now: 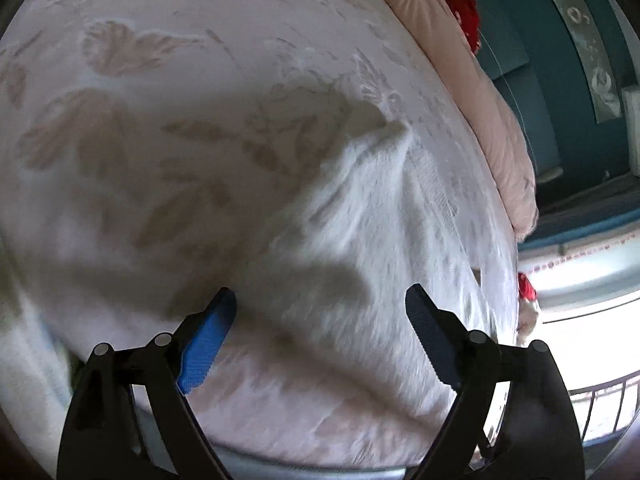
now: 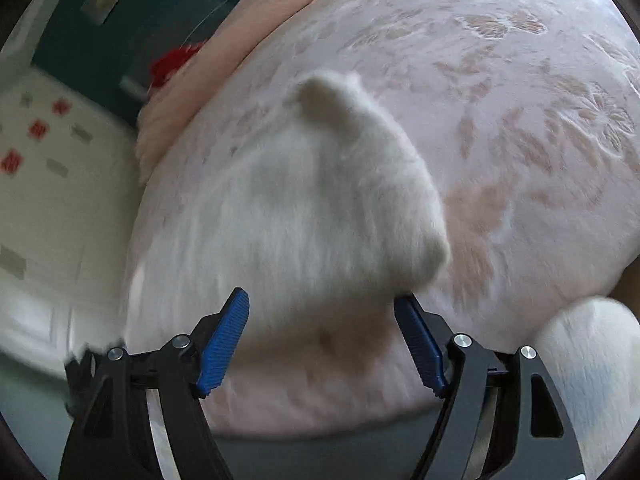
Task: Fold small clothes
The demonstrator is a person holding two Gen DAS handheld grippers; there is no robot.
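A white fluffy garment (image 1: pixel 360 216) lies on the pale pink patterned bedspread (image 1: pixel 160 80), blurred by motion. My left gripper (image 1: pixel 320 300) is open, its blue pads apart just above the garment's near part, holding nothing. In the right wrist view the same white garment (image 2: pixel 320 208) lies in front of my right gripper (image 2: pixel 322 300), which is open and empty, with the garment's near edge between and just beyond the fingertips. A narrow end of the garment points away up the bed.
A pink folded quilt (image 1: pixel 472 80) lies along the bed's far side, with a red item (image 1: pixel 466 12) beside it. A teal wall (image 1: pixel 540 60) stands beyond. Another white fluffy piece (image 2: pixel 592 360) sits at the right wrist view's lower right. The bed's edge (image 2: pixel 320 432) runs just below my right gripper.
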